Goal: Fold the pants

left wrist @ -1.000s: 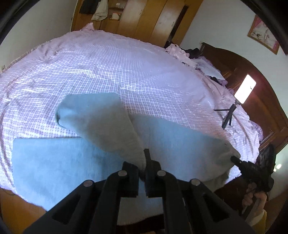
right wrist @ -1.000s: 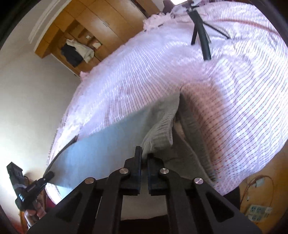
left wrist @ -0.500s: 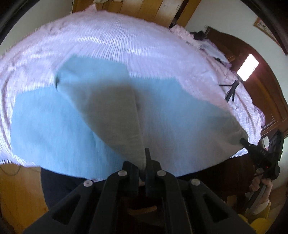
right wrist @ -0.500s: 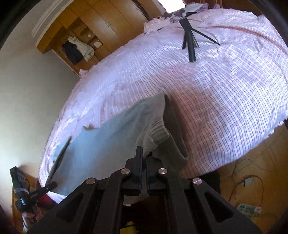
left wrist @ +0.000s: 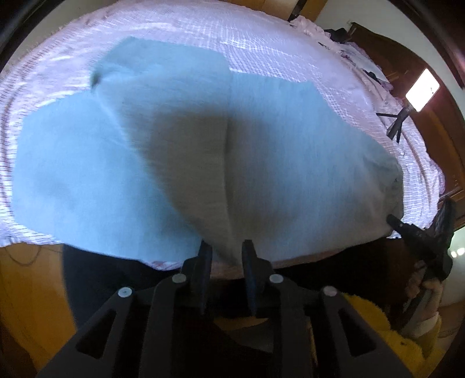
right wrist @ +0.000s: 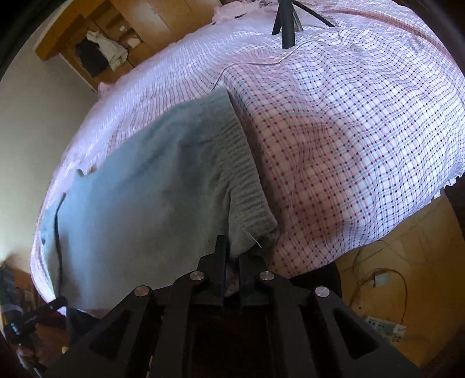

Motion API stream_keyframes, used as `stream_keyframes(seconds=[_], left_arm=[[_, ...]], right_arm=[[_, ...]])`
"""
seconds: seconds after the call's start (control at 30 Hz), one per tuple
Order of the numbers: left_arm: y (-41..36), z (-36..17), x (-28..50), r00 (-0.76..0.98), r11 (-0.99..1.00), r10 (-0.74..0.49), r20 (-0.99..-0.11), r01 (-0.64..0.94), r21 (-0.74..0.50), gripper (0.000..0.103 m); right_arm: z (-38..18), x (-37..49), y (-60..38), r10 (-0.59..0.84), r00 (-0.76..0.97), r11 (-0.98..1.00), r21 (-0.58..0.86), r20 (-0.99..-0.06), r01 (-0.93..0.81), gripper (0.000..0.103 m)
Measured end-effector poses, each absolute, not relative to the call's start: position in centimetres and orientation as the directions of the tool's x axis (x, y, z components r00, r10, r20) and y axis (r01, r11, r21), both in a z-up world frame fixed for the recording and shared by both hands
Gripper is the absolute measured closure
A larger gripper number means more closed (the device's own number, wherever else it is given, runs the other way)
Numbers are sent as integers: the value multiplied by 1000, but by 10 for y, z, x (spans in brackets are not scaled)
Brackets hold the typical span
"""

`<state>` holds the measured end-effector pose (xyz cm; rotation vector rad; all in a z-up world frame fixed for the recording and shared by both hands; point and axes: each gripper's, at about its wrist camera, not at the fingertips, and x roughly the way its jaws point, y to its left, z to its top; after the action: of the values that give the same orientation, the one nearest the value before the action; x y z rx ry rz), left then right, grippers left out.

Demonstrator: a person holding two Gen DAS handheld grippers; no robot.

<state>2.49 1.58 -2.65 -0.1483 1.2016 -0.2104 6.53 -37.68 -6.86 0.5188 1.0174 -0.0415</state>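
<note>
Light blue pants [left wrist: 162,151] lie spread over the pink checked bed [left wrist: 261,46], hanging near its front edge. My left gripper [left wrist: 226,250] has its jaws apart, with the pants' edge between them, loosely. My right gripper [right wrist: 231,253] has its jaws slightly apart at the ribbed waistband corner [right wrist: 247,203] of the pants [right wrist: 139,186]; whether it still pinches the cloth is unclear. The right gripper also shows at the pants' right end in the left wrist view [left wrist: 418,232].
A phone light on a small tripod [left wrist: 407,107] stands on the bed's right side, and shows in the right wrist view [right wrist: 286,23]. Wooden wardrobe [right wrist: 96,43] at the back. Wooden floor with cables and a power strip [right wrist: 383,325] lies below the bed edge.
Both grippers pulled the pants back toward the bed's front edge. The left jaws were shut on the cloth and have now opened. The right jaws have parted a little.
</note>
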Motion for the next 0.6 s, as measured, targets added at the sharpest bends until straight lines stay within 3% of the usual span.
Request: stream_keyframes(seconds=[0.17,0.4,0.47,0.53,0.6], left_arm=[[31,-4,10,393,985,-174,-903,60,-163,76],[29,21,42,457,994,-107,-883,66,-86,75],[26,26,54,481,995,-90,-872,78,-60,70],[20,32,68,510,996,-69,-857,86,-29,58],[11,36,83,540,996,-55,-840,91,-7,54]], right_arm=[[-45,56,-364,129,496,940,265,-859,214,86],[2,49,-351,89,532,968,200,-842,155,83],[9,51,-344,112,549,968,216,-829,129,81],[9,58,-337,139,552,967,233,-822,104,79],[3,67,-329,152,538,965,242,-829,101,79]])
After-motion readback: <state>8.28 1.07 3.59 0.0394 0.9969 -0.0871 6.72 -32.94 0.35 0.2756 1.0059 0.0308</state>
